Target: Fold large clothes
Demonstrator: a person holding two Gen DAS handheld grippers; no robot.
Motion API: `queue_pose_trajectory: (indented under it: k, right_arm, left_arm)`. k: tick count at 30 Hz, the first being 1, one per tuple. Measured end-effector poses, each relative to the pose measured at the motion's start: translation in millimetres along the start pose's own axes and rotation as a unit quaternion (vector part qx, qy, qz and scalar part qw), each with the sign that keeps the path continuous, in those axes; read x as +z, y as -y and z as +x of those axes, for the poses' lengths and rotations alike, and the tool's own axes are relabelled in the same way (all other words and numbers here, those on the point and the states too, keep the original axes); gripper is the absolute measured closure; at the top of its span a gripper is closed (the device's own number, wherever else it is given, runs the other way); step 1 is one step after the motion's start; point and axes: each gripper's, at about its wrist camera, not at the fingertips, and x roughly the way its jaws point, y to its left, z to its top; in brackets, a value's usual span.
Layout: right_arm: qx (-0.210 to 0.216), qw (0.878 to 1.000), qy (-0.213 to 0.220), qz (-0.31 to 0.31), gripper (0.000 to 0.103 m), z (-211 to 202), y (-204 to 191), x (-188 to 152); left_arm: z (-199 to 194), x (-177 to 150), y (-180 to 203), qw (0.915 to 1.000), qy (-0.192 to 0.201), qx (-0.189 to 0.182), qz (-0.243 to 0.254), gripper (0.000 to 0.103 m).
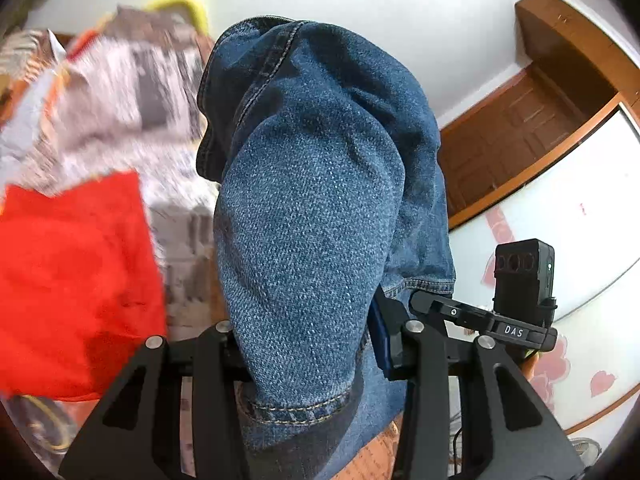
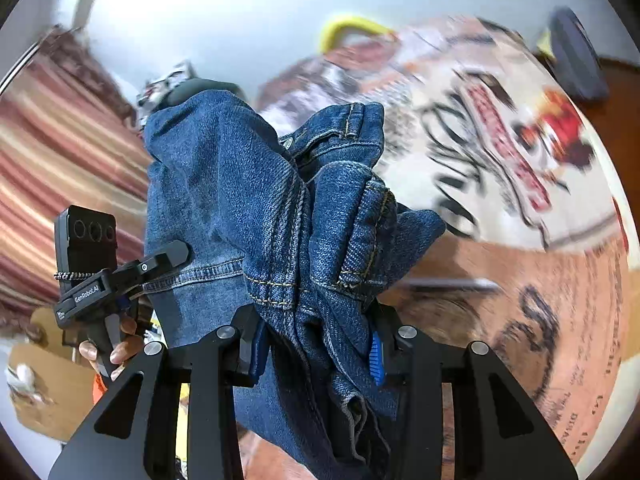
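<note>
A pair of blue denim jeans (image 1: 312, 208) is held up in the air between both grippers. My left gripper (image 1: 308, 356) is shut on a hem end of the jeans, which drape over its fingers and hide the tips. My right gripper (image 2: 316, 354) is shut on bunched denim (image 2: 304, 216) near the waistband, where a belt loop and a rivet show. The left gripper (image 2: 132, 276) also shows in the right wrist view, at the jeans' left edge, with the person's hand under it. The right gripper (image 1: 480, 320) shows in the left wrist view at the right.
A printed bedspread (image 2: 500, 152) lies below, blurred by motion. A red cloth (image 1: 72, 280) lies on it at the left. A yellow object (image 2: 352, 28) is at the bed's far edge. A wooden door (image 1: 508, 140) and striped curtains (image 2: 52, 168) stand around.
</note>
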Motion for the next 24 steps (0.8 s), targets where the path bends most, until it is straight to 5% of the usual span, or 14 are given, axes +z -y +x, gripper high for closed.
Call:
queue_pose_trajectory:
  k: [6,13,17,24]
  right_arm:
    - [0.019,0.999,0.009,-0.042,0.067,32.1,-71.3,9.5]
    - [0.048,0.998,-0.023,-0.040,0.067,105.9,-106.0,12.4]
    - [0.045,0.997,-0.045,-0.037,0.067,148.5,-111.8,8.4]
    - [0.019,0.995,-0.096,0.013,0.067,222.5,-75.8,5.5]
  left_arm:
    - [-82.3,7.9,-28.9,0.9981,0.052,0.034,-0.005,0.061]
    - [-126.8,6.2,-93.1,0.9943,0.064,0.075,-0.041,0.061]
    - [-124.2,6.7,-136.2,0.9920,0.054,0.089,-0.072,0.061]
    - [-63.1,8.9,-221.3,0.9858,-0.007,0.117,-0.120,0.061]
